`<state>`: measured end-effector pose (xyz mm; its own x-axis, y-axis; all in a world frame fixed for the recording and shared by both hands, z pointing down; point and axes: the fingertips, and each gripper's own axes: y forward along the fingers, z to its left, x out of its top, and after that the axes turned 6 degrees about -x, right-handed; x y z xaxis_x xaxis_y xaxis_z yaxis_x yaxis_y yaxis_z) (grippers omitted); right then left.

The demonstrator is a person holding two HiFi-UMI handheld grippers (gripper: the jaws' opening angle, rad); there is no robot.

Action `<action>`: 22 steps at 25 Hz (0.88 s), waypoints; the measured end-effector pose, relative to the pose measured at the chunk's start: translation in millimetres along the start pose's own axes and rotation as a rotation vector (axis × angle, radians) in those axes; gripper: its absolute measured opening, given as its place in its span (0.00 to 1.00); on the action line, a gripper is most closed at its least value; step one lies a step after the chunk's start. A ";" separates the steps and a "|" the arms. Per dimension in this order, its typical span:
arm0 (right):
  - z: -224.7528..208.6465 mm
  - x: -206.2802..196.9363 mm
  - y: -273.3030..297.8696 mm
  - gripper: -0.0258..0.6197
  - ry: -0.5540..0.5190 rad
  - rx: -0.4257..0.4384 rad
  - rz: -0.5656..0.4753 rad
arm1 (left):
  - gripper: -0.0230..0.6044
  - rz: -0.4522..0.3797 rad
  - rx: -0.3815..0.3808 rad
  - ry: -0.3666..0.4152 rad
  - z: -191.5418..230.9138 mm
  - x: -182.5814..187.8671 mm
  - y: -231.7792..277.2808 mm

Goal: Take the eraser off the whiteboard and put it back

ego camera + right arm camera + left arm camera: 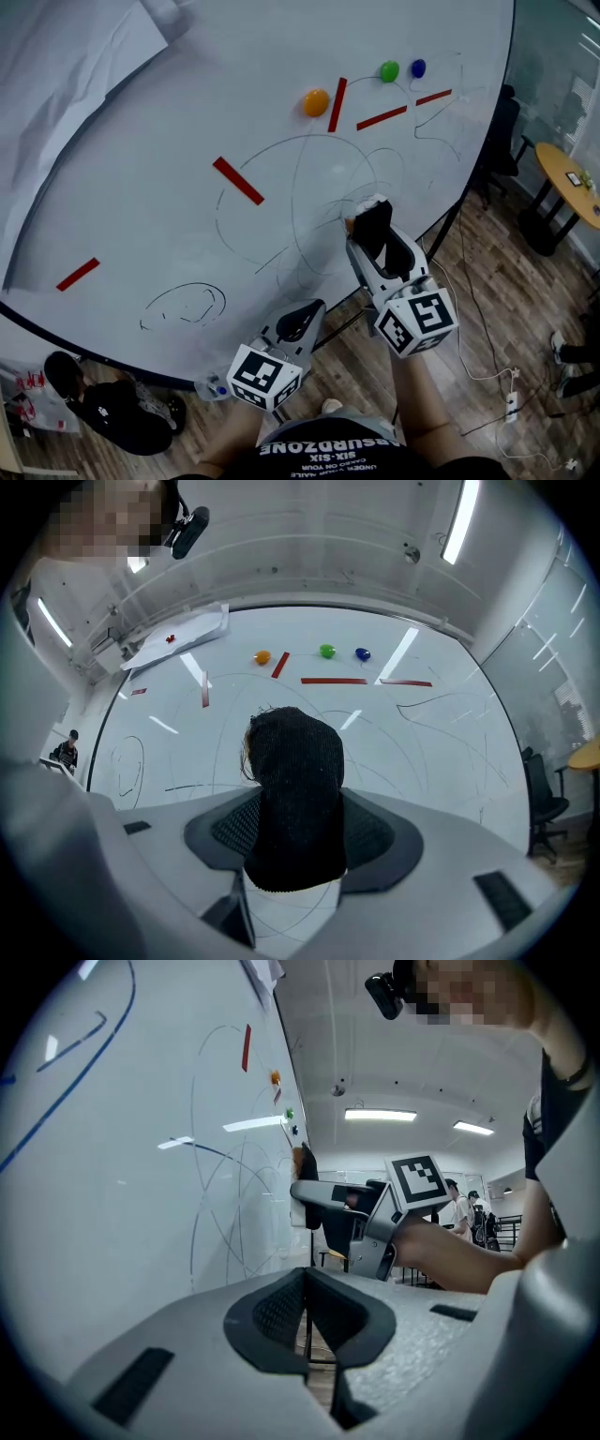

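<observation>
at the far left a red magnetic strip [78, 274] sits low on the whiteboard [141, 178], with a loose oval pen scribble [186, 303] just right of it and a paper sheet [75, 56] hanging over the board's upper left corner; near the board's lower edge the left gripper [302, 320] hangs with its jaws pressed together on nothing, pointing along the board and taking no part; further right the board carries another red strip [237, 180], an orange round magnet [316, 102], and big looping pen lines; the right gripper [370, 234] is aimed at the board with its jaws set wide and clamped on the black eraser [292, 789], which fills the gap between the pads and sticks out beyond them toward the board; the eraser's far end is right at the board's surface among the pen loops, though i cannot tell whether it presses on it or stands just off it; beyond it to the right are a green magnet [389, 70] and a blue magnet [418, 67]; judging from this, the eraser is grasped, so the taking is secured at least, and what remains is to seat it flat on the board and let go
</observation>
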<state>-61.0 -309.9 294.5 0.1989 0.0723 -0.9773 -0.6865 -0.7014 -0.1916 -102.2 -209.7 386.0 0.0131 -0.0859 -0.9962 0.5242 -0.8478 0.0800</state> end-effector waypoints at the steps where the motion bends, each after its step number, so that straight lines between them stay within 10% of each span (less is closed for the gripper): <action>1: 0.4 -1.2 2.7 0.41 0.000 0.004 0.002 | 0.05 -0.001 0.005 0.000 1.1 0.1 -0.1; 22: 5.3 -13.2 27.8 0.42 -0.061 0.031 0.014 | 0.05 -0.011 0.068 -0.003 8.2 1.5 -5.3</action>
<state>-86.4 -326.6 301.6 0.1470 0.1064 -0.9834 -0.7101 -0.6807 -0.1798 -112.0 -209.7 384.4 0.0046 -0.0777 -0.9970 0.4654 -0.8823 0.0709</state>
